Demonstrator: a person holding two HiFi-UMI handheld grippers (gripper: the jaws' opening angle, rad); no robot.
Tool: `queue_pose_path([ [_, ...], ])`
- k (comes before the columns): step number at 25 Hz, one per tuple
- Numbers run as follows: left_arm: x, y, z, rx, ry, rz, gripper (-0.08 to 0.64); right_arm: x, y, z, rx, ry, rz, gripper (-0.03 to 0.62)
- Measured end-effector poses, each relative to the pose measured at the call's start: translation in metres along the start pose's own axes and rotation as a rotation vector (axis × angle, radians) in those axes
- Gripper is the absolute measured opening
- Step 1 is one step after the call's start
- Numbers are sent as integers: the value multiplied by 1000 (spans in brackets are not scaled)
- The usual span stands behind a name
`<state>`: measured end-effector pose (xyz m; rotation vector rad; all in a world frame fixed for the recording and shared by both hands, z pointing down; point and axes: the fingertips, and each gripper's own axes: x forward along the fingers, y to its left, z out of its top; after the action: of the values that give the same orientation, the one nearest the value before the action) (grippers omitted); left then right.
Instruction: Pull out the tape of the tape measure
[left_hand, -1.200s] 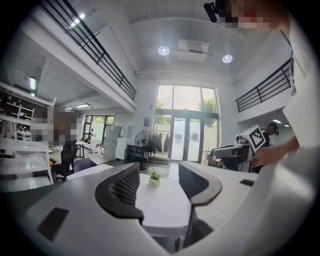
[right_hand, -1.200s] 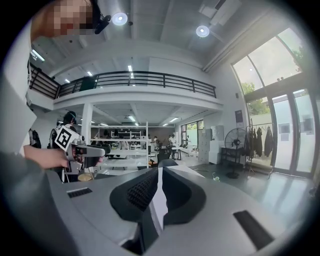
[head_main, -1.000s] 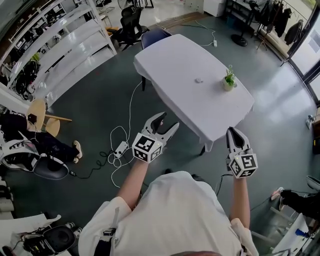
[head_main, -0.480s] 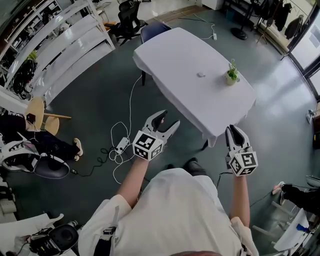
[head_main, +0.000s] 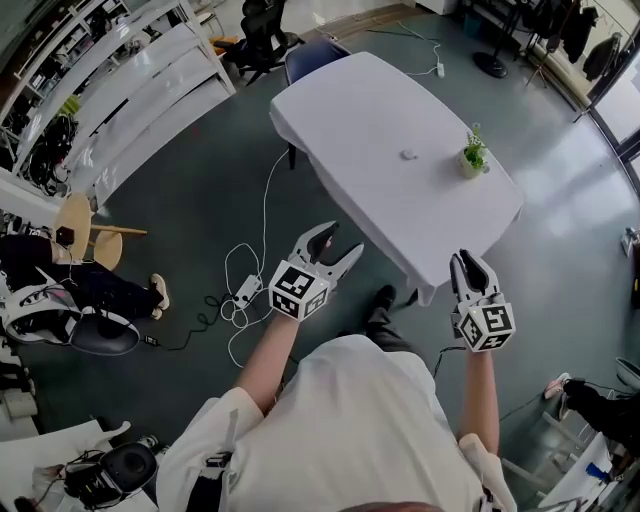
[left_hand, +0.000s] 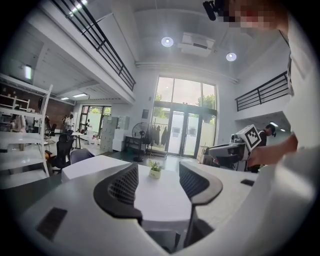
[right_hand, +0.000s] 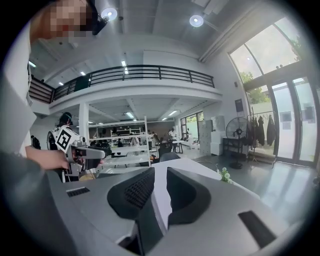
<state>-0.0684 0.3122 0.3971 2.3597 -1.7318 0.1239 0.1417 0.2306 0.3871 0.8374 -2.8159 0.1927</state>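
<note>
A small pale round object (head_main: 408, 154), too small to identify, lies on the white-clothed table (head_main: 370, 120) far ahead of me, beside a little potted plant (head_main: 473, 158). Both grippers hang in the air over the floor, short of the table's near corner. My left gripper (head_main: 338, 242) is open with nothing between its jaws; in its own view (left_hand: 159, 180) the table and the plant (left_hand: 155, 170) show through the gap. On the right, my gripper (head_main: 466, 262) has its jaws drawn together and holds nothing (right_hand: 160, 180).
White cables and a power strip (head_main: 244, 293) lie on the dark floor left of the left gripper. A chair (head_main: 308, 56) stands at the table's far end, white shelving (head_main: 130, 90) runs along the left, and a round wooden stool (head_main: 75, 225) stands at the far left.
The table sits slightly nearer and more to the right in the head view. Both grippers keep their places and their jaw positions.
</note>
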Motion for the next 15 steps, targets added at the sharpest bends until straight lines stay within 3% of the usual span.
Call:
queue_pose_path([
  [15, 145, 58, 9, -19, 55, 32, 256, 117, -118, 2, 28, 44, 84, 77],
])
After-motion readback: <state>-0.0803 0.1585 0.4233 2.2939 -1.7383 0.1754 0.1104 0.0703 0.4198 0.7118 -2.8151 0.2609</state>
